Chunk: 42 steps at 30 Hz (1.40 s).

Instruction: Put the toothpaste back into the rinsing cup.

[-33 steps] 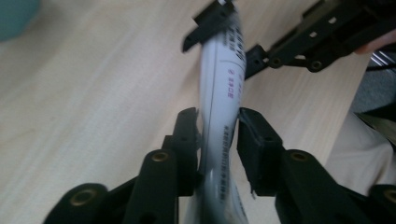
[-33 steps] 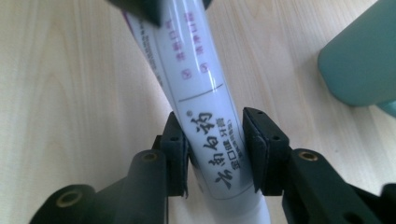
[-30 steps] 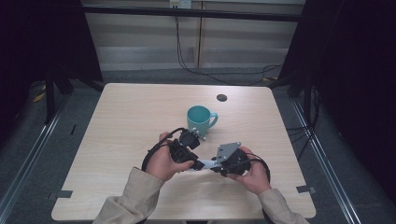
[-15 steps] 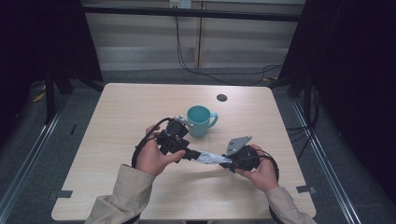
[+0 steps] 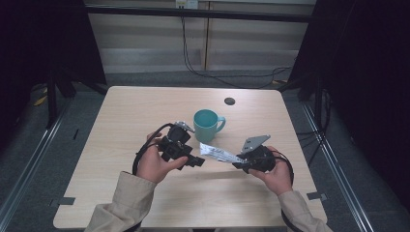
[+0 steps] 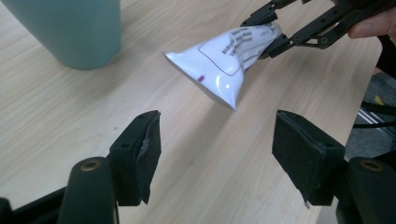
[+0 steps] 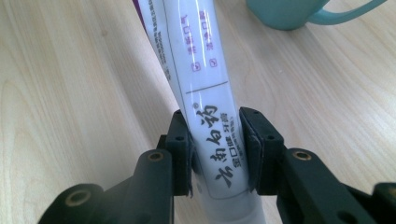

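Observation:
A white toothpaste tube (image 5: 220, 153) with black and purple print is held off the table by my right gripper (image 5: 239, 163), which is shut on the tube's lower body (image 7: 205, 93). Both pads press its sides in the right gripper view (image 7: 215, 135). My left gripper (image 5: 196, 161) stands open just left of the tube's flat crimped end (image 6: 224, 70). Its jaws have just been opening, and nothing is between them (image 6: 219, 126). The right gripper (image 6: 275, 42) shows beyond the tube in the left gripper view. A teal mug (image 5: 205, 124) stands upright just behind the tube.
The light wooden table (image 5: 145, 111) carries a small black round disc (image 5: 229, 101) behind the mug. The mug's base (image 6: 79, 28) and handle (image 7: 327, 14) lie close to the tube. Cables trail from both grippers over the table's front half.
The two grippers, close together on the tube before, have drawn apart. The left jaws opened and let go of the tube's flat end while the right hand shifted right with the tube.

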Each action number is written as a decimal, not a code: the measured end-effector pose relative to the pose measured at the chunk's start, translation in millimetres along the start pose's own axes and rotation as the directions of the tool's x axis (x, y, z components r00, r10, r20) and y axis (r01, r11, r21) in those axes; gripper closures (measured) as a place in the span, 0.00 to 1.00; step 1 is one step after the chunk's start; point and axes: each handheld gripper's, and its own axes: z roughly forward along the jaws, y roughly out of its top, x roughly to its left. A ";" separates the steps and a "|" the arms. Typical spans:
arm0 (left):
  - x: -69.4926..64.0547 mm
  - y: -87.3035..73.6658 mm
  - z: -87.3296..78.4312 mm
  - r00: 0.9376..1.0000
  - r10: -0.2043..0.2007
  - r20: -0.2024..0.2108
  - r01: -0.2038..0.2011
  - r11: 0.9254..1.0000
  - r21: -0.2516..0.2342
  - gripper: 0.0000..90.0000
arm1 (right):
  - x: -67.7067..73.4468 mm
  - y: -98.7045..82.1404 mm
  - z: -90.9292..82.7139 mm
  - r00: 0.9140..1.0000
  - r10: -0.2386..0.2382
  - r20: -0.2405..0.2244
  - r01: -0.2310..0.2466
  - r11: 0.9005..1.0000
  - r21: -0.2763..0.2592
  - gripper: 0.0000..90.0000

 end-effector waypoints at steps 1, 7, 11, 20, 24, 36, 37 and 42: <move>-0.7 -0.2 2.2 1.000 -0.005 0.000 0.005 1.000 0.002 0.36 | 0.9 0.7 0.1 1.000 0.012 -0.006 -0.012 1.000 -0.003 0.73; 1.8 1.3 6.6 0.999 -0.047 0.017 0.047 0.998 -0.033 0.39 | 4.9 6.6 1.6 1.000 0.001 -0.015 -0.001 1.000 -0.021 0.73; 3.0 3.1 4.7 0.996 -0.088 0.028 0.089 0.994 -0.067 0.43 | 5.8 7.1 3.4 1.000 -0.009 -0.018 0.008 1.000 -0.024 0.73; 7.6 1.5 5.1 0.988 -0.146 0.041 0.149 0.987 -0.066 0.58 | 7.7 6.8 6.8 1.000 -0.001 -0.025 0.000 0.999 -0.040 0.73; 8.6 1.4 4.6 0.988 -0.154 0.032 0.156 0.984 -0.083 0.58 | 8.7 8.4 6.0 1.000 -0.005 -0.018 0.004 0.999 -0.038 0.73; 8.3 1.0 6.2 0.984 -0.178 0.023 0.180 0.978 -0.101 0.60 | 12.1 12.0 6.5 0.999 -0.023 -0.025 0.022 0.998 -0.058 0.73; 8.5 0.9 6.2 0.982 -0.187 0.032 0.189 0.976 -0.106 0.61 | 12.4 12.0 6.2 0.999 -0.020 -0.026 0.018 0.998 -0.059 0.73; 9.5 1.6 6.1 0.978 -0.204 0.044 0.208 0.971 -0.117 0.61 | 12.8 12.0 5.2 1.000 -0.020 -0.023 0.019 0.997 -0.069 0.73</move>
